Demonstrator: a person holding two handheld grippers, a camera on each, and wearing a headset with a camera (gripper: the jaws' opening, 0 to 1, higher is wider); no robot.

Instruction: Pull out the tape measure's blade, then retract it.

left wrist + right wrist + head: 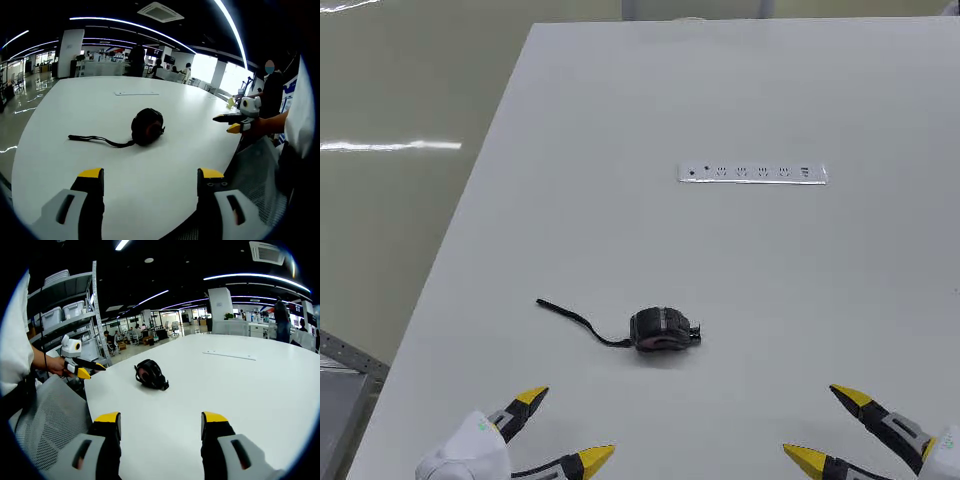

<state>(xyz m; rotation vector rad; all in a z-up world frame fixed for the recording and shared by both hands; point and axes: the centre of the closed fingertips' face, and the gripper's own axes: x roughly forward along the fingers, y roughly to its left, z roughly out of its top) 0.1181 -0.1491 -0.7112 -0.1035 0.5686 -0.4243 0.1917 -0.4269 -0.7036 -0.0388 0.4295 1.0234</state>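
Right now both tools hang over the near edge of the table [740, 90], each with its yellow-tipped jaws spread apart and nothing between them. The left gripper [565, 428] and the right gripper [828, 428] are well apart from each other, tips pointing forward across the white top.

The tape [663, 329] lies on the table ahead of both, beyond their tips and between the two lines they point along, nearer the left gripper than the right. Neither tool touches it. Its dark round case rests on its side, and a small tab juts from the end of the case that faces the right gripper's side. A black strap [575, 320] trails from the other end, running out ahead of the left gripper.

Seen along the left gripper [151, 173], the tape [147, 126] sits straight ahead above the gap in the jaws, with the right gripper [235, 120] off to one side. Along the right gripper [161, 417], the tape [150, 374] lies ahead too.

Farther on, past the tape, a white strip [752, 173] of sockets lies flat.
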